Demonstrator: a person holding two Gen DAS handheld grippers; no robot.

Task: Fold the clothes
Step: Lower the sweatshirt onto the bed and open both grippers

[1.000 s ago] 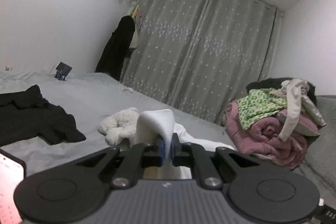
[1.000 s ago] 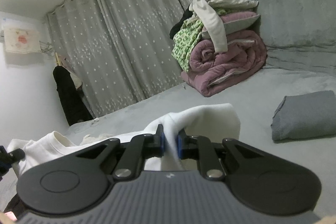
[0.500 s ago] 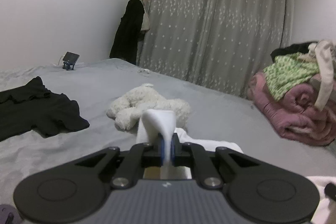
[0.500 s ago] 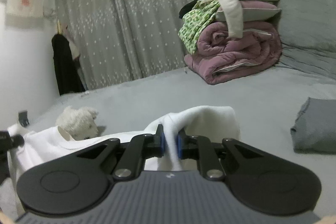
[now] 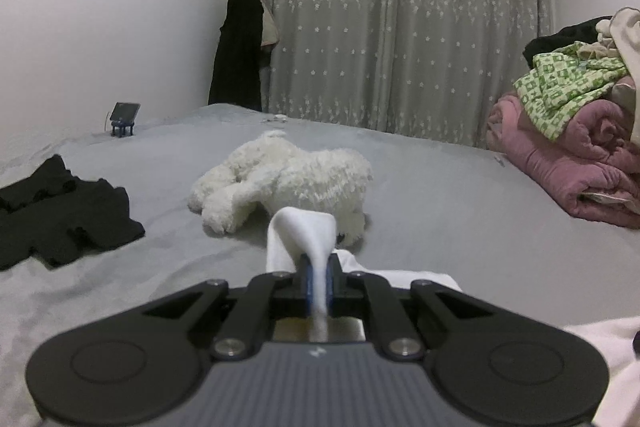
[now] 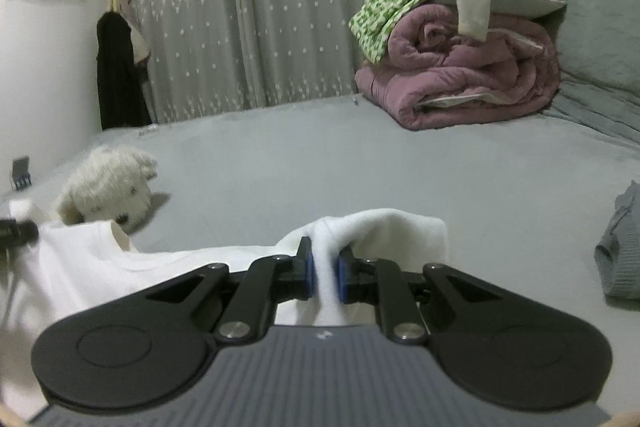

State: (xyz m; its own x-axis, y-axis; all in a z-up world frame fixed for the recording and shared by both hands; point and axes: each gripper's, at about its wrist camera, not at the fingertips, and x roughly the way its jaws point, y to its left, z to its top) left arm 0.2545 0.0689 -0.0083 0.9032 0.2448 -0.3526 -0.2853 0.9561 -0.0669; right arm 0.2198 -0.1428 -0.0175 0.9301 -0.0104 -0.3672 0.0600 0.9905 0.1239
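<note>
Shirt (image 6: 96,263) is hanging unfolded between left gripper (image 5: 318,283) and right gripper (image 6: 325,277), both pinching its cloth (black top (image 5: 60,211) is waiting, grey piece (image 6: 620,251) seemingly folded).

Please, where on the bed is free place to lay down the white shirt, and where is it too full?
Free: the grey bed between the plush toy and the pink quilt pile, ahead of both grippers. Crowded: the black garment on the left, and the folded grey cloth on the right edge.

Plush toy (image 5: 280,179) mid-bed (image 5: 440,195); dark garment (image 5: 60,211) left of it; rolled quilt (image 5: 568,163) far right, clothes pile (image 5: 560,83) atop.
</note>
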